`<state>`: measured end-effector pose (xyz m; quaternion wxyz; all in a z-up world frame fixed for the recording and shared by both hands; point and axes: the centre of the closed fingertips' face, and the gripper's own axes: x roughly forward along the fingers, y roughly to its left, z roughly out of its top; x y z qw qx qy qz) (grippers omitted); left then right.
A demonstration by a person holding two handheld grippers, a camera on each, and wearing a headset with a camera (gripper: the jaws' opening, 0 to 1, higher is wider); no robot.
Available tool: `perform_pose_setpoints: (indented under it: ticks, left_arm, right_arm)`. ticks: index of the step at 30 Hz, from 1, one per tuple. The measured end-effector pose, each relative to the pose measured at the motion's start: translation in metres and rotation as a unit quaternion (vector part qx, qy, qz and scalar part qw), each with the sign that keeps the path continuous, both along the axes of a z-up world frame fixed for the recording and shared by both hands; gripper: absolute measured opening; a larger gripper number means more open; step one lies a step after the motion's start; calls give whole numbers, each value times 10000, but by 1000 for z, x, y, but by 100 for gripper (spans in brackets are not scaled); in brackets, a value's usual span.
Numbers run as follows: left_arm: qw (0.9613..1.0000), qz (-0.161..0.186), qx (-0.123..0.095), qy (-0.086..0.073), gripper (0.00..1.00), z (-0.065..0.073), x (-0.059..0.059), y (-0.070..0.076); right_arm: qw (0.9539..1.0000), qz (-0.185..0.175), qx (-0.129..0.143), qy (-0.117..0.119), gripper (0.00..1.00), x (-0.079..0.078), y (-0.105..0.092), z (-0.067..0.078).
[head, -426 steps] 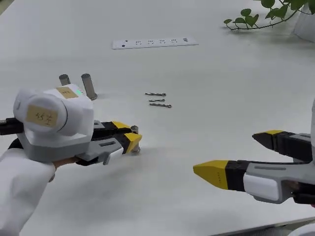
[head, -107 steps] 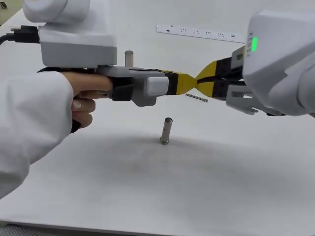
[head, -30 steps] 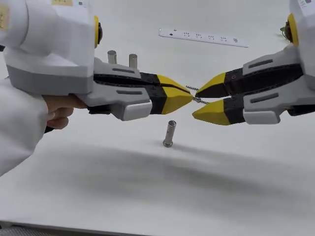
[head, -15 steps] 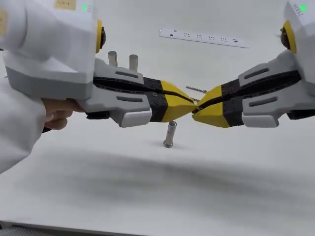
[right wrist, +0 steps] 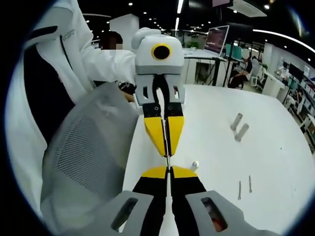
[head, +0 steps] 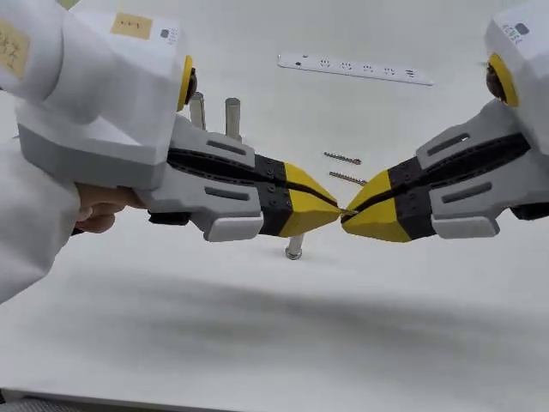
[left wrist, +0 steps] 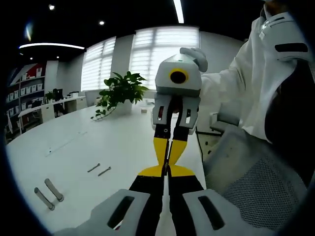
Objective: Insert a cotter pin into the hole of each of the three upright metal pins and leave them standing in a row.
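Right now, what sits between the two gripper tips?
A thin cotter pin bridges the tips of the left gripper and right gripper, clearest in the right gripper view. In the head view it is a sliver, with an upright metal pin below.

1. Near metal pin [head: 294,250]: only its base shows, at 6 o'clock under the left gripper [head: 336,209].
2. Right gripper [head: 346,215]: body cut off at 3 o'clock.
3. What sits between the meeting tips is too small to tell.

No text can be read.

- Two tan paper stickers [head: 130,24] on the left gripper [head: 330,209], white housing: faint handwriting, illegible.
- Small dark print [head: 517,30] on the right gripper [head: 353,215], possibly letters, too blurred.
- Long white power strip [head: 356,69]: tiny marks, unreadable.
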<state>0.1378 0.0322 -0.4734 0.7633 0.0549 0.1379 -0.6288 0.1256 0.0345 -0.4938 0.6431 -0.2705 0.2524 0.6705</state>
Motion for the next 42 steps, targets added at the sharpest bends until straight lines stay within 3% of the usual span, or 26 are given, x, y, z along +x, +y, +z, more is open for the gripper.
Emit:
perform_pose_setpoints:
  ticks: [7,18,23,27,28,30,33,34,37,42]
  left_arm:
    - [10000,23,48,-4,0,-2,-4,-3]
    - [10000,90,10,1,0,-2,0,-1]
    - [9996,286,83,2,12,-5,7,4]
    - [9987,495,100,77,12,-7,12,7]
    - [9978,571,272,-199,14,-8,20,13]
    - [9976,644,250,-42,17,-11,19,15]
    - [9973,684,264,-18,20,-16,22,16]
    - [9967,734,328,-78,20,-18,23,17]
    - [9959,814,399,-47,21,-21,21,13]
    - [9950,896,420,150,23,-30,24,12]
  right_arm:
    - [9998,-64,67,180,0,3,-6,2]
    - [9999,-37,63,133,0,4,-7,2]
    - [9999,-76,0,83,0,6,-9,-2]
    - [9998,-141,-67,78,0,9,-12,-7]
    - [9998,-158,-92,86,0,10,-13,-8]
    - [9995,-217,-192,86,0,12,-16,-13]
    - [9986,-308,-431,42,0,17,-22,-22]
    - [9981,-352,-501,44,0,19,-24,-26]
    - [9976,-384,-567,69,0,21,-27,-31]
    - [9969,-475,-610,111,0,26,-28,-37]
